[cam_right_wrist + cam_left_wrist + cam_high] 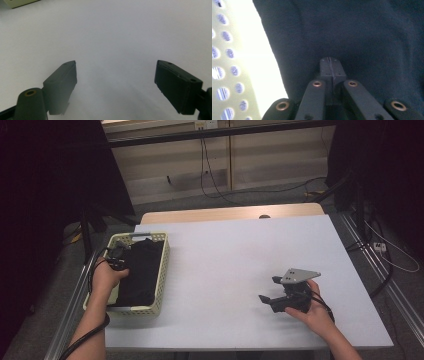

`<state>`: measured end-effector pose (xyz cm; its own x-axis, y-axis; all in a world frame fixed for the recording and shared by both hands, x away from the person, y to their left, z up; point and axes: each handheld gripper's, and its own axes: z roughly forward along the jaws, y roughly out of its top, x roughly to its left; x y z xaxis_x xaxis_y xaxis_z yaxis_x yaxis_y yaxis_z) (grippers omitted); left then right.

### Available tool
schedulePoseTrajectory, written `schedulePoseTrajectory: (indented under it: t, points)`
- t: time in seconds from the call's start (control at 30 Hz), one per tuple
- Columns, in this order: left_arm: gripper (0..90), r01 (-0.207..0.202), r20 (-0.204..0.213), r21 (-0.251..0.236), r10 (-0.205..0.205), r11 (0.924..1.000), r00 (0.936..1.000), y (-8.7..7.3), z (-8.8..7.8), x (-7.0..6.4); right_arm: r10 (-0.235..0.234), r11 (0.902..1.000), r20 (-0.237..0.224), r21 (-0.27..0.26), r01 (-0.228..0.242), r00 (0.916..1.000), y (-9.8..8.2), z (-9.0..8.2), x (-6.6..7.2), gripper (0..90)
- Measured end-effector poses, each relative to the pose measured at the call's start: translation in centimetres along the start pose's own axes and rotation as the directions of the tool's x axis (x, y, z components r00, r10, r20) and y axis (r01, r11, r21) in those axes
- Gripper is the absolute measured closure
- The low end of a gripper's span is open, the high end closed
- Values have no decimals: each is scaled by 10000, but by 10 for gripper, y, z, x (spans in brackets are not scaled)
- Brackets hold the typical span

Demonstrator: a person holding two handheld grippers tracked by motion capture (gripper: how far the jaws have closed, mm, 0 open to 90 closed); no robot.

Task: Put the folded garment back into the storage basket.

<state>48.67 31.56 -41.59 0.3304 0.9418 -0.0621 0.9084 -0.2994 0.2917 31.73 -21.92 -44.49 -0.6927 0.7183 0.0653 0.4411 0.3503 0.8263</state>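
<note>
A dark cloth (142,270) lies bunched inside a pale yellow perforated basket (162,270) at the table's left edge. My left gripper (120,257) reaches down into the basket from its left side. In the left gripper view its jaws meet at the tips (329,61), pressed into the dark cloth (362,37) and pinching the fabric there. The basket's holed wall (232,62) stands to the left. My right gripper (268,289) rests low over the white table (225,250) at the front right, open (116,75), with bare tabletop between its jaws.
A strip of wooden tabletop (230,213) shows behind the white surface. Cables run across the floor (215,185) beyond the table, and dark stands rise at both sides. A corner of the basket (20,2) shows at the top left of the right gripper view.
</note>
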Motion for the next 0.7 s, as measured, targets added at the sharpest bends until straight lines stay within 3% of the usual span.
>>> schedulePoseTrajectory:
  t: [0.03, 0.17, 0.4, 0.6, 0.7]
  points:
    - [900, 29, -149, -169, -32, 9999, 9999, 0, 1, 2, 19, 10000, -7, -9, -19, 10000, 0, -1, 0, 174]
    - [900, 252, -55, -231, -254, 9994, 9997, 4, 2, 8, 72, 10000, 55, -44, -72, 10000, -1, -2, -2, 174]
    - [900, 189, -389, -265, -200, 9995, 9990, 9, 4, 8, 56, 10000, 15, 1, -56, 10000, -1, -1, -1, 174]
    - [900, 283, -145, -448, -289, 9986, 9995, 15, -3, 3, 53, 9999, -28, -87, -53, 10000, 0, -3, -2, 173]
    - [900, 87, 11, -571, -86, 9983, 10000, 23, -7, -6, 54, 9999, -48, -92, -55, 10000, 0, -2, -2, 174]
